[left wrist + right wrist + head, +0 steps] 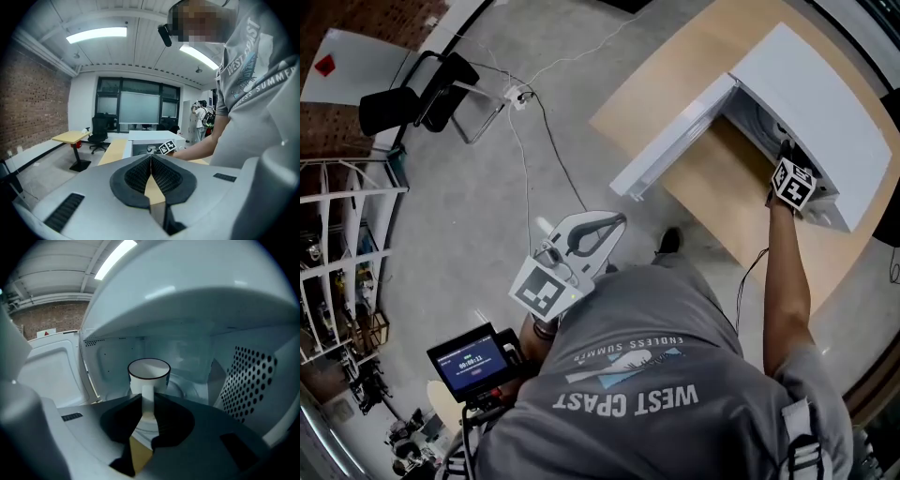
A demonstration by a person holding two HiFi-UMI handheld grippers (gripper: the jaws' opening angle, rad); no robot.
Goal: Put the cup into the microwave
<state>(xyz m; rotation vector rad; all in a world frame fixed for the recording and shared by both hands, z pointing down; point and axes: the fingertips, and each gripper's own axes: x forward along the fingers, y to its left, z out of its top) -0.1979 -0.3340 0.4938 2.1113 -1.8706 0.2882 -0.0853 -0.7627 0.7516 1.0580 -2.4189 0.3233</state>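
A white cup [149, 373] with a dark rim stands upright inside the white microwave [825, 103], over its glass turntable [187, 390]. My right gripper [147, 397] is shut on the cup's handle, which runs between the pads. In the head view the right gripper [789, 178] reaches into the microwave's opening, and the cup is hidden there. The microwave door [670, 141] hangs wide open to the left. My left gripper [605, 228] is held close to the person's body, away from the table. Its jaws [151, 161] are shut with nothing between them.
The microwave sits on a light wooden table [712, 187]. Its perforated right wall [248, 380] is close beside the right gripper. On the concrete floor are a black office chair [412, 98], a white shelving rack [337, 272] and a trailing cable [539, 112]. A small screen [473, 361] hangs by the person's waist.
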